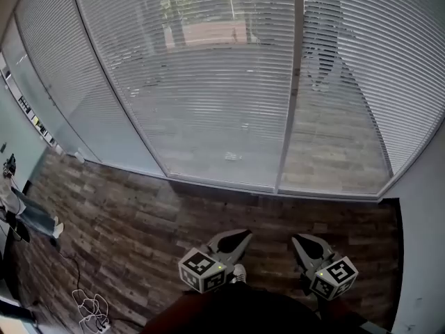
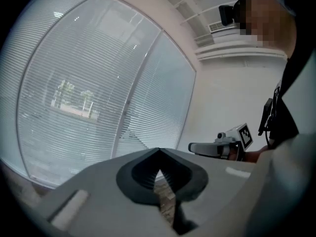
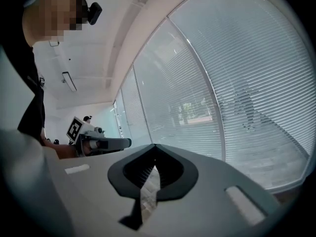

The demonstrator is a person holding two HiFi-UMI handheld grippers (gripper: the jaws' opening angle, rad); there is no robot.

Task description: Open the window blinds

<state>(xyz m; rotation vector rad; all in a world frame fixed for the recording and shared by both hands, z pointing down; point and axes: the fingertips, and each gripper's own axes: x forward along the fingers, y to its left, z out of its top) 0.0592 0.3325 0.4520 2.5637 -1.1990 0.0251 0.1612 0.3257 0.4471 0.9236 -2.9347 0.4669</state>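
Observation:
White slatted blinds (image 1: 208, 75) hang lowered over the tall glass panes ahead, and the street shows faintly through the slats. A pale upright frame post (image 1: 292, 82) divides two panes. Both grippers are held low over the wooden floor, well short of the blinds. My left gripper (image 1: 243, 236) and my right gripper (image 1: 297, 240) each have their jaws closed tip to tip, with nothing between them. The blinds (image 2: 98, 98) fill the left gripper view beyond the left gripper (image 2: 159, 151). In the right gripper view the right gripper (image 3: 154, 147) points toward the blinds (image 3: 237, 83). I can make out no cord or wand.
Dark wood-plank floor (image 1: 139, 221) runs up to the window sill. A person's legs in jeans (image 1: 31, 218) stand at the far left. Loose white cables (image 1: 90, 305) lie on the floor at the lower left. A white wall (image 1: 424, 242) closes the right side.

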